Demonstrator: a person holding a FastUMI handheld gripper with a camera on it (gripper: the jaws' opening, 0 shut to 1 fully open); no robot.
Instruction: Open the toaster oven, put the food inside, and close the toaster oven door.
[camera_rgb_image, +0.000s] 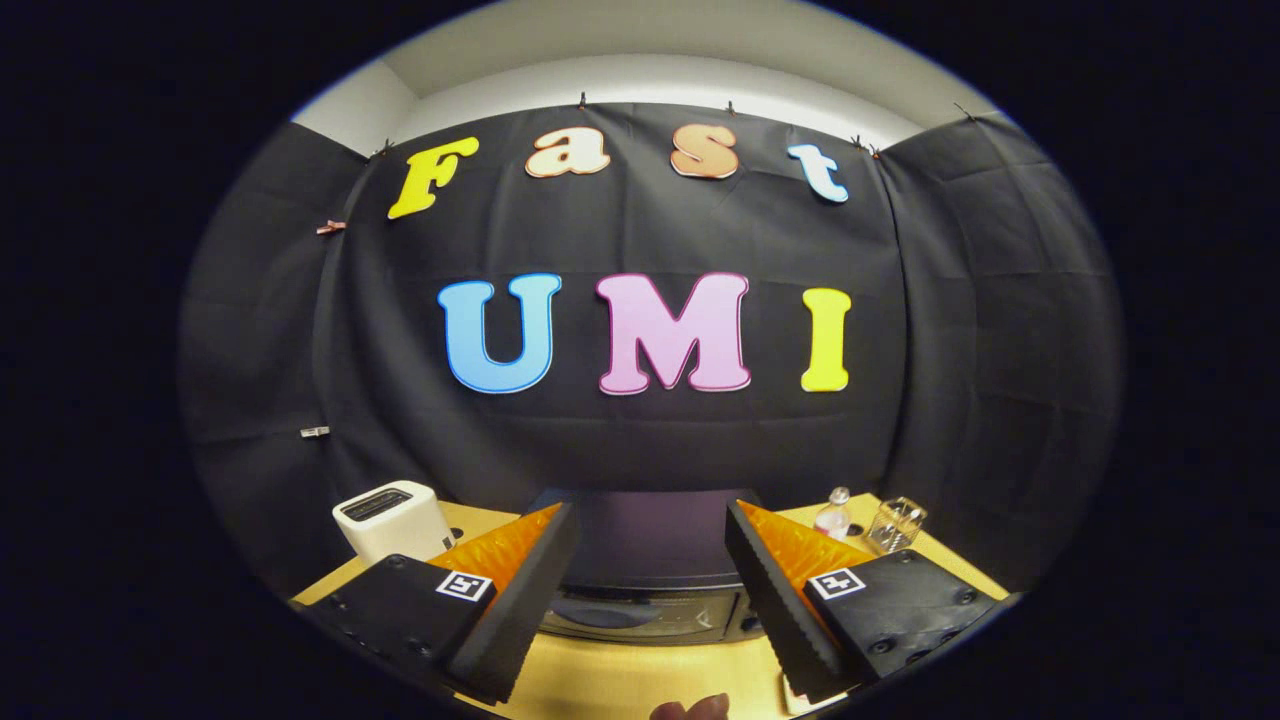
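Observation:
The dark toaster oven (648, 560) stands on the wooden table straight ahead of me, between and just beyond my fingers; its top and the upper part of its glass door (640, 612) show, and the door looks closed. My gripper (650, 530) is open, held above the table with nothing between its fingers. A small rounded brownish thing (692, 709) peeks up at the table's near edge below the fingers; I cannot tell whether it is the food or a fingertip.
A white pop-up toaster (392, 518) sits on the table beyond the left finger. Beyond the right finger stand a small clear bottle (832, 513) and an empty glass (895, 524). The wooden table (620, 680) runs under the fingers; black cloth walls close the booth.

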